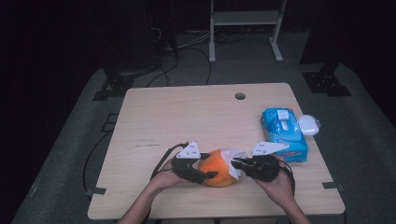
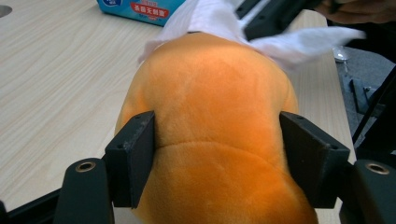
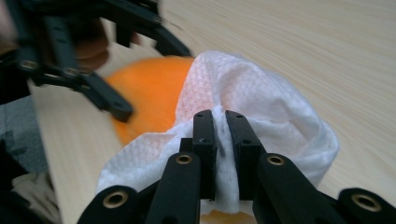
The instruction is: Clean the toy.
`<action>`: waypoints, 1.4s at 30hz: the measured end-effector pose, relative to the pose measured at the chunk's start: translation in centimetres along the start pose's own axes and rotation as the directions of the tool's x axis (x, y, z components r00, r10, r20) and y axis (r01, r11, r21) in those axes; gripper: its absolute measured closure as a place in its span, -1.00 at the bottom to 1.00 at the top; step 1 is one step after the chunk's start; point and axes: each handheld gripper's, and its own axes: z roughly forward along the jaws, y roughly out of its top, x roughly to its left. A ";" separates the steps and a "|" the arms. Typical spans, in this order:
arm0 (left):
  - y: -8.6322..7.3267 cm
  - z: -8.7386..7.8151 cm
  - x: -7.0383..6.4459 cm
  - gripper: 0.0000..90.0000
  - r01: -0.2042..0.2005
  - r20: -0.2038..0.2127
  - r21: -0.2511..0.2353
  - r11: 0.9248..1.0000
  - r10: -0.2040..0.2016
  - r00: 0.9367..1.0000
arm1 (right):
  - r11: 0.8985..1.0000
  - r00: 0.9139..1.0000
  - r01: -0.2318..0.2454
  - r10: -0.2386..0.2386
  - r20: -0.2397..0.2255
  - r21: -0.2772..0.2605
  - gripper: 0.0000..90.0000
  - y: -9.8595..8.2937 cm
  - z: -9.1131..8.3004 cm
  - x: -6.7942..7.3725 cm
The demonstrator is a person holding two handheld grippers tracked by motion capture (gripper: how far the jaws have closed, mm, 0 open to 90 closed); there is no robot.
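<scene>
Now my left gripper (image 1: 205, 175) clamps the orange plush toy (image 2: 215, 121) steady; my right gripper (image 3: 220, 122), pinching the white wipe (image 3: 261, 98), should rub gently without tearing.

We have one fixed cam high above our side, facing forward and down over the whole light wooden table (image 1: 187, 112). Both gripper cams sit very close, facing each other across the round orange plush toy (image 2: 210, 130), which all views share.

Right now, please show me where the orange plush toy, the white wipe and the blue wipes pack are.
orange plush toy (image 2: 215, 121): left gripper view, middle of its fuzzy body.
white wipe (image 3: 261, 102): right gripper view, its bunched top fold.
blue wipes pack (image 1: 285, 133): high view, its top face.
</scene>
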 end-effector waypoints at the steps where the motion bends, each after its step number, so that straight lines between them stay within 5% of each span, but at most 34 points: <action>1: 0.1 0.0 -0.1 -0.33 -0.001 0.000 0.001 1.000 0.001 1.000 | 1.000 1.000 -0.023 0.023 0.008 0.005 0.83 -0.2 -0.1 -0.5; 5: 0.5 -0.1 -0.1 -0.45 0.007 0.025 0.023 1.000 -0.007 1.000 | 0.999 0.999 -0.031 0.030 0.019 0.011 0.83 -0.4 -0.4 -0.8; 8: 1.2 -0.5 0.0 -0.76 0.025 0.037 0.064 0.998 -0.027 0.999 | 0.999 0.999 -0.001 0.002 -0.034 0.037 0.83 -0.4 0.1 -0.4; 10: 1.6 -0.6 0.2 -0.80 0.063 0.027 0.064 0.996 -0.065 0.998 | 0.999 0.997 0.016 -0.012 -0.070 0.048 0.83 -0.5 0.3 -0.1; 14: 0.9 0.7 0.5 -0.80 0.114 0.037 0.089 0.990 -0.118 0.992 | 0.998 0.997 0.028 -0.024 -0.072 0.057 0.83 -0.7 0.5 0.1; 17: 0.8 0.7 0.4 -0.46 0.104 0.026 0.076 0.992 -0.106 0.994 | 0.999 0.998 0.018 -0.015 -0.057 0.050 0.83 -0.7 0.3 0.0; 20: 1.1 0.1 -0.3 -0.18 0.026 -0.029 -0.023 0.999 -0.027 0.999 | 1.000 1.000 -0.002 0.002 -0.025 0.015 0.83 -0.5 -0.2 -0.2; 21: 1.1 0.1 -0.3 -0.14 0.026 -0.029 -0.023 0.999 -0.027 0.999 | 1.000 1.000 -0.002 0.002 -0.025 0.015 0.83 -0.5 -0.2 -0.2; 24: 1.4 0.3 -0.8 -0.15 -0.062 -0.094 -0.078 0.995 0.055 0.994 | 0.998 1.000 -0.020 0.020 -0.004 -0.063 0.83 -0.1 -0.8 -0.3; 26: 1.1 1.0 -0.8 -0.19 -0.076 -0.085 -0.071 0.995 0.070 0.994 | 0.997 1.000 -0.026 0.024 -0.020 -0.073 0.83 0.0 -0.7 -0.2; 32: 0.1 0.6 0.3 -0.31 -0.005 -0.064 -0.061 0.998 0.001 0.998 | 1.000 0.999 -0.024 0.024 0.021 -0.016 0.83 -0.7 0.1 -0.8; 35: -1.1 -0.1 1.3 -0.33 0.061 -0.030 -0.087 0.994 -0.064 0.998 | 0.996 0.995 -0.082 0.081 0.062 0.024 0.83 -1.8 0.3 -2.2; 39: -0.9 0.0 1.2 -0.33 0.049 -0.041 -0.078 0.996 -0.052 0.998 | 0.998 0.998 -0.047 0.048 0.031 -0.035 0.83 -0.8 0.1 -0.8; 42: -1.0 -0.2 1.5 -0.34 0.041 -0.033 -0.066 0.997 -0.043 0.999 | 1.000 1.000 -0.005 0.005 0.022 -0.015 0.83 -0.6 0.7 0.1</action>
